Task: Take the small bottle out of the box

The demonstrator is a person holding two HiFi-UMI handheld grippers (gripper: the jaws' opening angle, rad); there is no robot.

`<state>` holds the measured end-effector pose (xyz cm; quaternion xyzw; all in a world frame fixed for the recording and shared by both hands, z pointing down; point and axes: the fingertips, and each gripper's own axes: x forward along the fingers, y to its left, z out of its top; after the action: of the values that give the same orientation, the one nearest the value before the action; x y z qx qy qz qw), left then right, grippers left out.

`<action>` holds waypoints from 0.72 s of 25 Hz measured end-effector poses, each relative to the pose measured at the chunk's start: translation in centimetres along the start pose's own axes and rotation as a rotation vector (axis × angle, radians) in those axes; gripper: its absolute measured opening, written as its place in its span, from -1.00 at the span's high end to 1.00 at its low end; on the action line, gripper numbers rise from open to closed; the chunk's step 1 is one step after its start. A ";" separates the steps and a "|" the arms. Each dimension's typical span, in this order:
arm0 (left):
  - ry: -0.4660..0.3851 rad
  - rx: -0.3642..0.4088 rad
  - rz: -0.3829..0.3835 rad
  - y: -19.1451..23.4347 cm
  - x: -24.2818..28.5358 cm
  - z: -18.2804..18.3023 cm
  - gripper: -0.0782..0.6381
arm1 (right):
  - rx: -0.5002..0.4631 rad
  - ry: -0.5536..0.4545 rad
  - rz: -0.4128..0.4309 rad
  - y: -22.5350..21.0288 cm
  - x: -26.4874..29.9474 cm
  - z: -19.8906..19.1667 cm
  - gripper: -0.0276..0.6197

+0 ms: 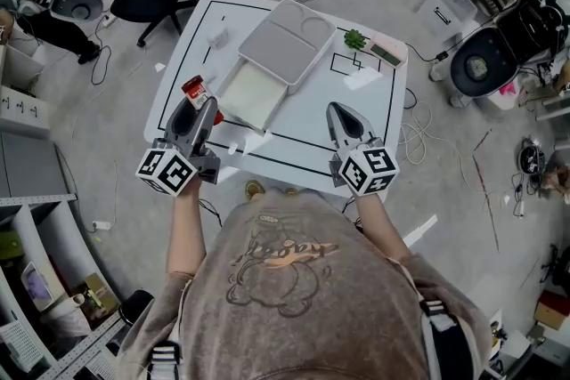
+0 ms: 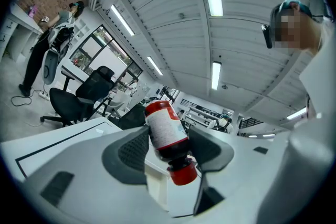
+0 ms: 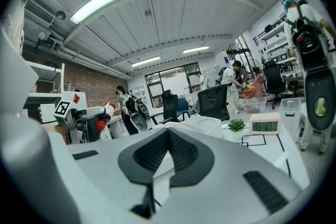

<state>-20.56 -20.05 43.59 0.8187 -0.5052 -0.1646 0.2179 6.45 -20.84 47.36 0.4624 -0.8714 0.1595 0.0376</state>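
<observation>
We are looking at a small bottle (image 2: 167, 134) with a dark red body, a white label and a bright red cap, and at the left gripper (image 1: 197, 105) and the right gripper (image 1: 342, 115), both showing pale grey shells with black ribbed pads (image 2: 132, 150) and each carrying a cube (image 1: 167, 170) of black-and-white square markers. We are also seeing a white table (image 1: 303, 133) ruled with thin black lines, a pale grey box (image 1: 287, 38) and a green plant (image 1: 355, 38).
</observation>
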 end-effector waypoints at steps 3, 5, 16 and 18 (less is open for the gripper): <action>0.002 -0.003 -0.007 -0.1 0.2 -0.1 0.09 | 0.001 0.001 0.000 0.0 0.0 0.0 0.92; 0.005 -0.005 -0.010 -0.3 0.2 -0.1 0.09 | 0.002 0.002 0.000 0.1 0.0 0.0 0.92; 0.014 -0.009 -0.017 -0.8 0.5 -0.3 0.09 | 0.002 -0.001 0.010 0.2 0.1 0.0 0.92; 0.015 -0.007 -0.021 -0.9 0.6 -0.3 0.09 | 0.000 -0.002 0.012 0.2 0.1 0.0 0.92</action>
<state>-19.51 -20.16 43.37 0.8244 -0.4943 -0.1623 0.2228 6.18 -20.82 47.31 0.4573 -0.8742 0.1592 0.0356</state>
